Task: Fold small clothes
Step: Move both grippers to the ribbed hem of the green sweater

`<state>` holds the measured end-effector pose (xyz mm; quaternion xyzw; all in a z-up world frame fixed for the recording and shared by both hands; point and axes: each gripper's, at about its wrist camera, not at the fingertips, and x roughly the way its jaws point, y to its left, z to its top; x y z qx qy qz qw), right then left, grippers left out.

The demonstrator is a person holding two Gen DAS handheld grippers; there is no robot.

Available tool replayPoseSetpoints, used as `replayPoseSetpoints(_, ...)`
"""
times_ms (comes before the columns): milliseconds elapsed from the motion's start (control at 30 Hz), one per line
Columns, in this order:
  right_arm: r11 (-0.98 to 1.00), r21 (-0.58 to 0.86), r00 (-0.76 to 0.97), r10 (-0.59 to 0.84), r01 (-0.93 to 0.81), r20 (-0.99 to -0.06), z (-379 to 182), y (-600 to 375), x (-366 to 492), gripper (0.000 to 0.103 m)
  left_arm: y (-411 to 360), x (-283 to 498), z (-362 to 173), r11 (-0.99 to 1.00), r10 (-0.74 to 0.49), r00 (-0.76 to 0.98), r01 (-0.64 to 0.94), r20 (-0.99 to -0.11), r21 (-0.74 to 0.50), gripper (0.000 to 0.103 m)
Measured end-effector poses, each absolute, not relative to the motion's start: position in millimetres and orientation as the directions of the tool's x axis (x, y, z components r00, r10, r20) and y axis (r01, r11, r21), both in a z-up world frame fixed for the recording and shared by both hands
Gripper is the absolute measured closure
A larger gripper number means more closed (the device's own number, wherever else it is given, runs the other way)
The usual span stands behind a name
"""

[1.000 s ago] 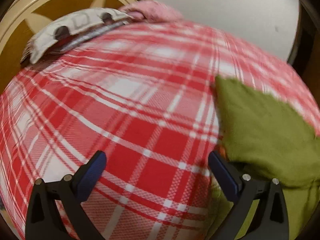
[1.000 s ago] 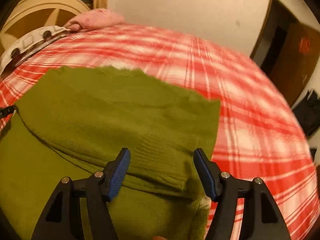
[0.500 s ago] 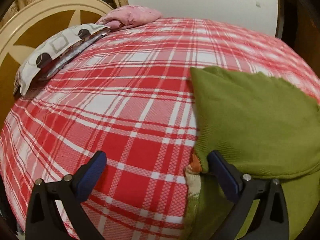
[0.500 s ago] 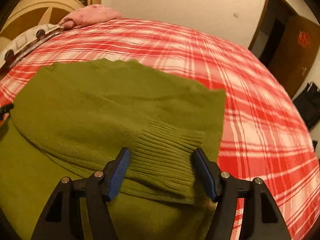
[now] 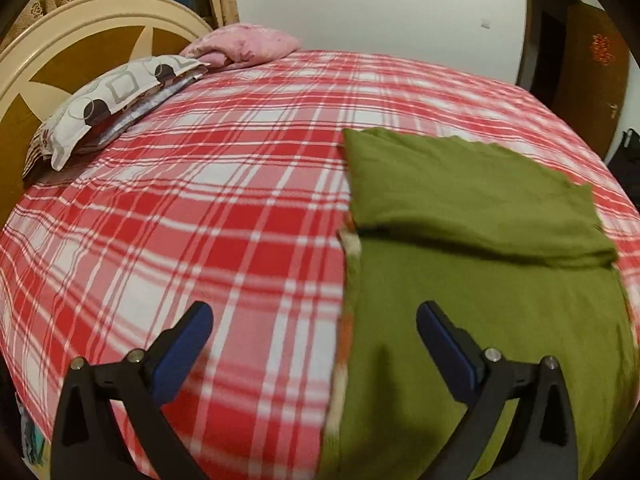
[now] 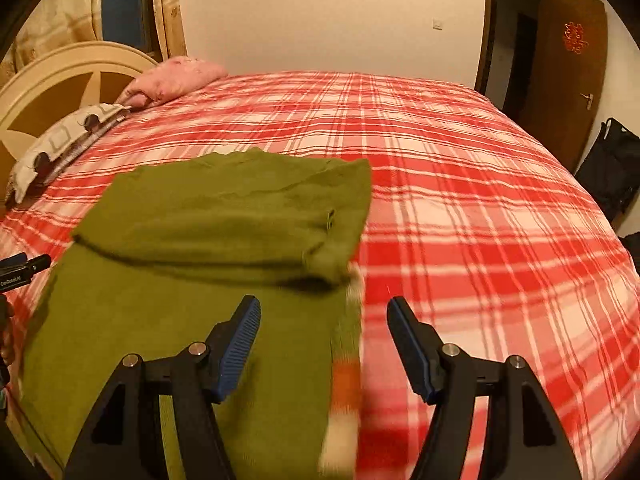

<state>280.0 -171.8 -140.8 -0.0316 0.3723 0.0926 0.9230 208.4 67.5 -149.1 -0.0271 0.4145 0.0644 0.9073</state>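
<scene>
green garment point(image 5: 472, 208) beside patterned pillow point(image 5: 116, 100)

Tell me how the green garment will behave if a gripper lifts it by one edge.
The green garment is probably floppy: its folded flap drapes softly. Lifted by one edge, the fold would likely fall open. It looks light, a thin knit lying flat on the plaid bedspread.

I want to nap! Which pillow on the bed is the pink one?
The pink pillow is the one farther back, by the wall. The nearer pillow against the headboard is white with dark circles.
</scene>
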Motion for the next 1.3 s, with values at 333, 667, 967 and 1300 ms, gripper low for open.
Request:
replayPoseSetpoints(333,0.98,0.05,0.714,0.175,-0.193,-0.678,-141.9,-183.0,202.1,0.036,65.7,133.6,-135.4,0.997,0.025,0.684,-0.069,-0.729,-0.031,0.0)
replayPoseSetpoints(667,0.98,0.103,0.696,0.194,-0.17,-0.691,-163.4,-190.2,160.8,0.036,72.2,70.8,-153.1,0.998,0.021,0.655,-0.063,-0.755,-0.026,0.0)
replayPoseSetpoints(967,0.978,0.164,0.641,0.208,-0.128,-0.739,-190.7,-203.1,121.4,0.037,71.2,27.7,-183.0,0.996,-0.032,0.583,-0.051,-0.811,-0.076,0.002)
replayPoseSetpoints(1300,0.972,0.198,0.607,0.232,-0.124,-0.76,-206.0,-212.8,93.8,0.047,58.6,21.4,-204.8,0.985,-0.137,0.522,-0.02,-0.842,-0.172,0.032)
